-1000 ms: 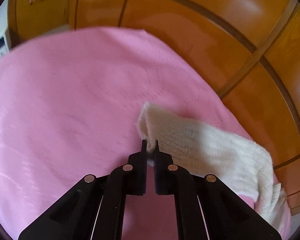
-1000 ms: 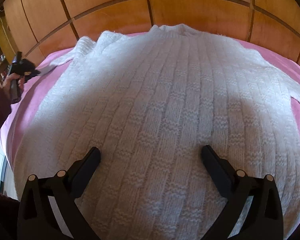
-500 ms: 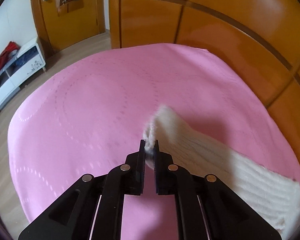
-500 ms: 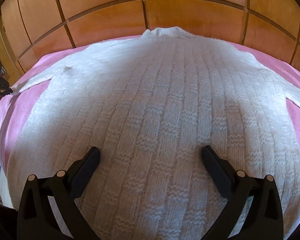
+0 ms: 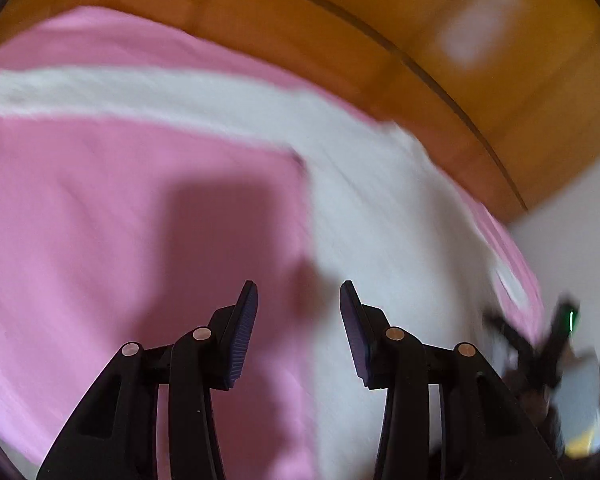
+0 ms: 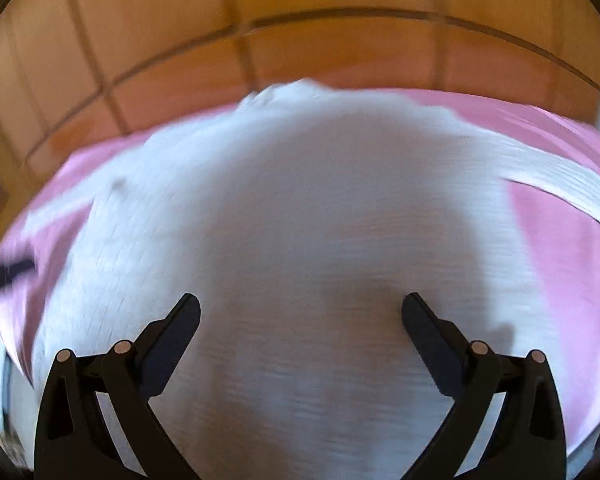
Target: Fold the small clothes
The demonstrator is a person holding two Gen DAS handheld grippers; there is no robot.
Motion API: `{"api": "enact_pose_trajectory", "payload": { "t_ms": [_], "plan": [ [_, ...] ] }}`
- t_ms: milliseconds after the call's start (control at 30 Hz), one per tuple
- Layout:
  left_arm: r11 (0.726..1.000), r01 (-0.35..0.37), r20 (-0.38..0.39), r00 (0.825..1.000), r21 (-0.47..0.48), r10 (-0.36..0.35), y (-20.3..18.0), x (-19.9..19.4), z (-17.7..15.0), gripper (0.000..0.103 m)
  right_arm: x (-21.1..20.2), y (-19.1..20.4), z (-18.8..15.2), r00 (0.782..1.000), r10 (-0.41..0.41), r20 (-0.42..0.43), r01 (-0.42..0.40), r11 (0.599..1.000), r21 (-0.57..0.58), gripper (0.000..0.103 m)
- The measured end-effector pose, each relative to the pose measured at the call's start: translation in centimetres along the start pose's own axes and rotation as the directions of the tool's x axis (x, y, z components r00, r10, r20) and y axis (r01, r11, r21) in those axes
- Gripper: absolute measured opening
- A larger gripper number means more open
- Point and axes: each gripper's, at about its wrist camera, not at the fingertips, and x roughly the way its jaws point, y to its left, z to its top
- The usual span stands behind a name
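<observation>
My left gripper (image 5: 299,292) spread and empty at lower centre, my right gripper (image 6: 300,308) spread wide, white knit sweater (image 6: 300,240) flat across mid-frame on pink bedspread (image 5: 100,220), wooden headboard (image 6: 300,40) along the top.

Left matte black plastic two-finger gripper (image 5: 299,298): angular linkage arms, four round silver pivot pins, slotted cut-outs in outer arms; ribbed dark blue-purple pads (image 5: 245,332) fitted on inner finger faces.

Right matte black plastic two-finger gripper (image 6: 300,312): same linkage build, four silver pins, smooth tapered fingertips (image 6: 182,322). Seen blurred in left view, small green light is shown on its body.
</observation>
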Motion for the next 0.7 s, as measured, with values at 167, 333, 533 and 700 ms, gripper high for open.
{"api": "enact_pose_trajectory", "payload": {
  "t_ms": [167, 333, 533, 700],
  "plan": [
    [0.996, 0.004, -0.076, 0.997, 0.084, 0.002, -2.7, 1.8, -4.3, 0.041, -3.5, -5.9, -1.1, 0.991, -0.130, 0.023, 0.127, 0.987, 0.097, 0.097],
    [0.995, -0.050, -0.048, 0.997, 0.085, 0.054, -2.9, 2.0, -5.5, 0.005, -4.2, -9.6, -4.9, 0.986, -0.131, -0.107, 0.145, 0.980, 0.133, 0.024],
    [0.991, -0.112, -0.033, 0.993, 0.074, 0.115, -3.2, 2.4, -6.9, 0.003, -5.3, -8.1, -6.7, 0.983, -0.159, -0.090, 0.164, 0.986, 0.043, 0.006],
    [0.986, -0.156, 0.000, 0.988, 0.052, 0.156, -3.9, 0.9, -6.6, 0.013, -5.5, -9.8, -6.4, 0.990, -0.093, -0.108, 0.104, 0.989, 0.103, 0.040]
  ]
}}
